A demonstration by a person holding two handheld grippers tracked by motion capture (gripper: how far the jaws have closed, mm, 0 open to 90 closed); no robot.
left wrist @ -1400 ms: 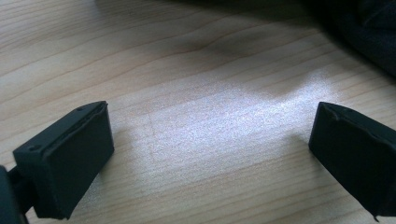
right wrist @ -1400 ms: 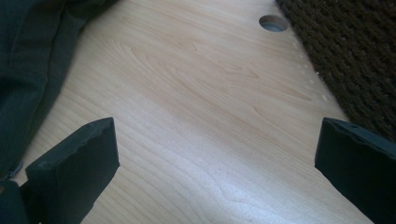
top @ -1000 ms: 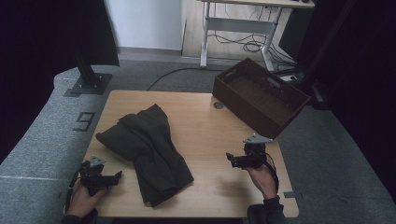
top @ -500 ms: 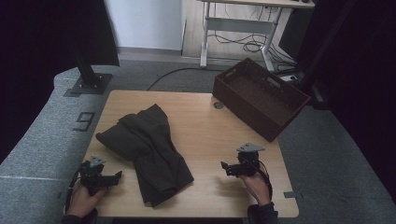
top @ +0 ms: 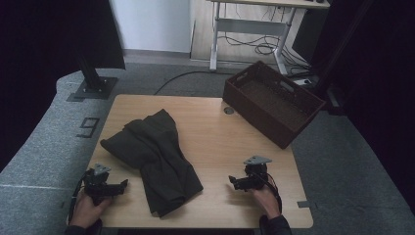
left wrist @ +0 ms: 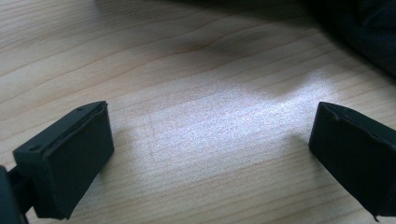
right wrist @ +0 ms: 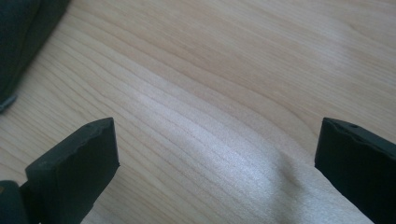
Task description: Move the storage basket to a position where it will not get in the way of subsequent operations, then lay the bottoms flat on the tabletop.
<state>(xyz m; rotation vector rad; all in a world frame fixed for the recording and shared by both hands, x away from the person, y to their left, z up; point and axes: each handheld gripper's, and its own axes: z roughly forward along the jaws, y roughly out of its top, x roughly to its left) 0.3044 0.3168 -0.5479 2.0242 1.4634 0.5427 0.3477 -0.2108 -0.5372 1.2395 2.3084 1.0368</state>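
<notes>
A dark green garment (top: 151, 156) lies crumpled on the left half of the wooden table (top: 210, 132); its edge shows at the top right of the left gripper view (left wrist: 369, 28) and at the top left of the right gripper view (right wrist: 23, 28). My left gripper (top: 123, 184) rests at the table's front left corner, pointing right toward the garment, open and empty (left wrist: 210, 154). My right gripper (top: 232, 182) sits near the front right, pointing left toward the garment, open with bare wood between its jaws (right wrist: 215, 158).
A dark brown woven basket (top: 272, 100) stands on the back right corner of the table, partly over the edge. A round cable port (top: 228, 110) sits in the tabletop near it. A black stand base (top: 91, 85) is on the grey floor at the back left.
My right gripper has moved down toward the table's front edge and slightly left. The left gripper and the garment have stayed put.
</notes>
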